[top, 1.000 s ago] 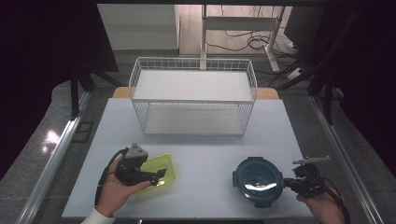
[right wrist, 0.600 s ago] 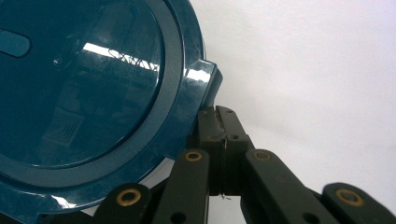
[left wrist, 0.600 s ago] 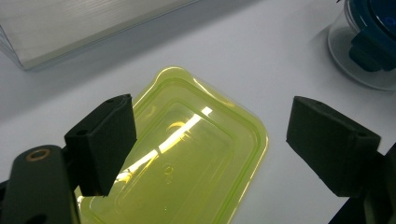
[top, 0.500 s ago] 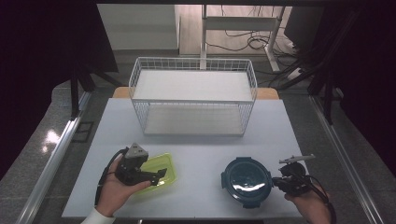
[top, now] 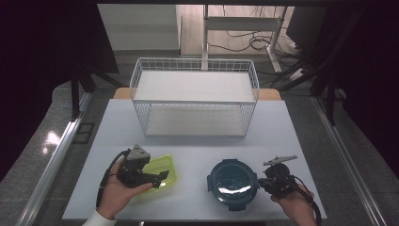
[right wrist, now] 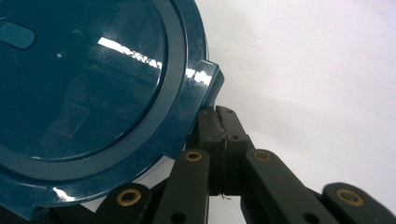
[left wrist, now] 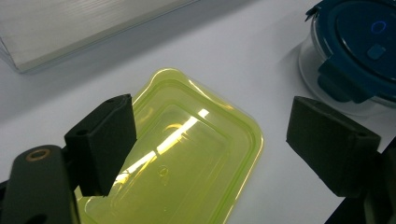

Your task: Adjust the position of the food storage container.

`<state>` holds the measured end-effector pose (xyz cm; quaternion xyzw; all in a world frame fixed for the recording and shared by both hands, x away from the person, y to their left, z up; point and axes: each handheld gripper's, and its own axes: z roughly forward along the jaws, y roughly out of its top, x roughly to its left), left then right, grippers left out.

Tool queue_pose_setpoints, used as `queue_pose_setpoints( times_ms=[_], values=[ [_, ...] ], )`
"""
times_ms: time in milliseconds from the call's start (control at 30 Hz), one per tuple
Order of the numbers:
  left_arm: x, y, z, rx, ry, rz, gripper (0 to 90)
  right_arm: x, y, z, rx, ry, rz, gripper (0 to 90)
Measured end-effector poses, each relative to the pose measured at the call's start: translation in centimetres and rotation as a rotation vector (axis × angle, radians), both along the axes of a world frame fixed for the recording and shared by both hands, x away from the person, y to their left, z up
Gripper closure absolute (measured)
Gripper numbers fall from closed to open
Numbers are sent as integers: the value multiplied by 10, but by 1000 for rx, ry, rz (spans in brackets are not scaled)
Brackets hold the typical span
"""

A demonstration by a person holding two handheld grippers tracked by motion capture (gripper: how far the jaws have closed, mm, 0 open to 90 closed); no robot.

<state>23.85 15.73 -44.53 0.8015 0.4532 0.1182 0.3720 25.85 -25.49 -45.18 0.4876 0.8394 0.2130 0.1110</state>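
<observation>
A yellow-green rectangular container (top: 165, 168) lies on the white table at the front left. My left gripper (top: 160, 179) hovers over it, open, and in the left gripper view the two pads stand wide apart on either side of the container (left wrist: 187, 158) without touching it. To the right sits a round clear container with a dark blue clip-on lid (top: 232, 183). My right gripper (top: 261, 182) is shut, and its joined tips (right wrist: 218, 114) rest against the container's right side, just under a latch tab of the lid (right wrist: 84, 84). Nothing sits between those jaws.
A white wire basket (top: 195, 117) stands at the back middle of the table (top: 282, 136), with nothing in it. The round container (left wrist: 359, 51) is a short way right of the green one. Table edges run close behind both hands.
My right gripper has slid left across the table, and the round blue-lidded container has moved left ahead of it, toward the green container. The left gripper has stayed put.
</observation>
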Motion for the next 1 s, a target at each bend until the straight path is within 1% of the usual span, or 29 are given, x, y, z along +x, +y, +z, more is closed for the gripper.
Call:
queue_pose_setpoints(
  times_ms=[167,200,400,433,467,500,533,600,633,667,700,767,800,833,867,900,933,967,1000],
  values=[
    [1,-3,0,-5,3,-5,159,0,9,-1,6,-5,21,891],
    [1,-4,0,-7,5,-7,159,0,12,-1,17,-3,31,891],
    [0,-5,0,-7,0,-10,159,1,9,-2,42,1,40,890],
    [0,-5,0,-7,0,-10,159,1,7,-2,51,-5,42,890],
    [-1,-4,1,-10,-1,-10,159,1,3,0,63,-31,36,890],
    [-1,-4,1,-10,-1,-10,159,1,3,0,63,-31,36,890],
    [-1,-3,2,-13,-5,-8,159,1,0,2,77,-63,23,889],
    [-1,-2,3,-15,-8,-9,159,0,-5,5,90,-89,10,889],
    [-1,-3,3,-13,-9,-10,159,0,-7,6,99,-99,7,889],
    [-1,-3,3,-13,-9,-10,159,0,-7,6,99,-99,7,889],
    [-1,-3,4,-13,-12,-9,159,-1,-15,8,118,-115,1,888],
    [-1,-5,5,-15,-14,-11,159,-2,-17,8,125,-121,-2,887],
    [-1,-6,6,-16,-14,-11,159,-4,-26,9,178,-122,-7,864],
    [-1,-9,7,-18,-17,-11,159,-4,-29,10,198,-119,-11,844],
    [-2,-10,7,-18,-17,-12,159,-5,-32,10,210,-122,-10,804],
    [-2,-10,7,-18,-17,-12,158,-5,-32,10,210,-122,-10,804],
    [-3,-11,7,-18,-15,-12,157,-4,-35,11,230,-138,-18,626],
    [-3,-11,7,-18,-15,-12,154,-4,-35,11,230,-138,-18,626],
    [-3,-11,6,-19,-11,-10,154,-4,-36,11,235,-147,-27,520]
  ],
)
